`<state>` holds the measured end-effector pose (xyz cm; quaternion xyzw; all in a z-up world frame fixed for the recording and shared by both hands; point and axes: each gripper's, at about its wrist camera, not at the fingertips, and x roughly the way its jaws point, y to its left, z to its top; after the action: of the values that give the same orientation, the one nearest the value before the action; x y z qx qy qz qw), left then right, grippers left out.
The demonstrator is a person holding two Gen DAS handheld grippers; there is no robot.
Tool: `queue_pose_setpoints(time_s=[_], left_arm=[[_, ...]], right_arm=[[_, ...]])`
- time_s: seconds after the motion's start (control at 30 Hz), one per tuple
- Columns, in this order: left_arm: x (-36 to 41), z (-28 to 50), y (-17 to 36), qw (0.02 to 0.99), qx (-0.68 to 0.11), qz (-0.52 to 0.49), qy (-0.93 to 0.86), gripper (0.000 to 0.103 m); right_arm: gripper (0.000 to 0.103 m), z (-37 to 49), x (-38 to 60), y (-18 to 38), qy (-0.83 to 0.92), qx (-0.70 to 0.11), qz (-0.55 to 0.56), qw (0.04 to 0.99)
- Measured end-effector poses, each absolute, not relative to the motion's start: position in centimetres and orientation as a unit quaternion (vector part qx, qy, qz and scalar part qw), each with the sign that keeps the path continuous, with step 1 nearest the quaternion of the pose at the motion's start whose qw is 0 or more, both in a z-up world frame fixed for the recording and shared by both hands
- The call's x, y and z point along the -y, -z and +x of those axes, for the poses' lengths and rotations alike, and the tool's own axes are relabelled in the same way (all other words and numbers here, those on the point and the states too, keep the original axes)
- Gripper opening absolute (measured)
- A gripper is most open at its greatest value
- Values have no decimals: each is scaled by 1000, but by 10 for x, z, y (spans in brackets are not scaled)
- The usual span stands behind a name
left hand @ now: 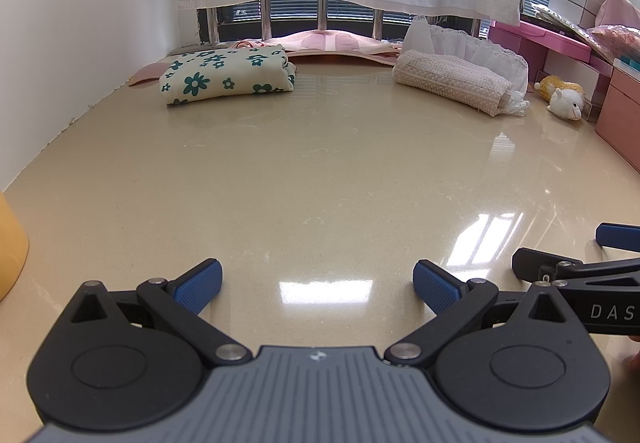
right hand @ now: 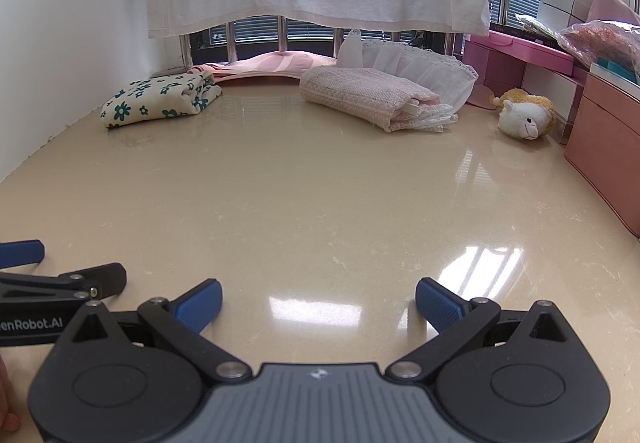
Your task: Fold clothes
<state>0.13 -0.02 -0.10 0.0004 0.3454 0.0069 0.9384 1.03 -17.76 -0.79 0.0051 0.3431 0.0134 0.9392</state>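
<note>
Both the left claw (left hand: 316,285) and right claw (right hand: 318,301) are spread apart, empty, over the bare desk (left hand: 320,171); 2 folded garments, floral cloth (left hand: 226,73) and pink knit (left hand: 452,81), lie far behind.

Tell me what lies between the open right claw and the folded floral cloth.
Nothing: only bare glossy tabletop separates the right claw from the floral cloth, seen in the right wrist view.

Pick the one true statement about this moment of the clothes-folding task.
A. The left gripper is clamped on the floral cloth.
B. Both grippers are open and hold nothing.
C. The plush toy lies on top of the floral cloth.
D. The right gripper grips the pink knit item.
B: the left gripper and the right gripper both show spread fingers over the bare countertop, far from the floral cloth.
</note>
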Motion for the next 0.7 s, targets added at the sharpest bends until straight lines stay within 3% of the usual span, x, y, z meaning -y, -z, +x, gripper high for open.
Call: queue_pose_setpoints(time_s=[0.7], left_arm=[[-1,-1,0,939,-344,-4,-4,103]], right_arm=[[103,11,177,8,-10,-343,4,939]])
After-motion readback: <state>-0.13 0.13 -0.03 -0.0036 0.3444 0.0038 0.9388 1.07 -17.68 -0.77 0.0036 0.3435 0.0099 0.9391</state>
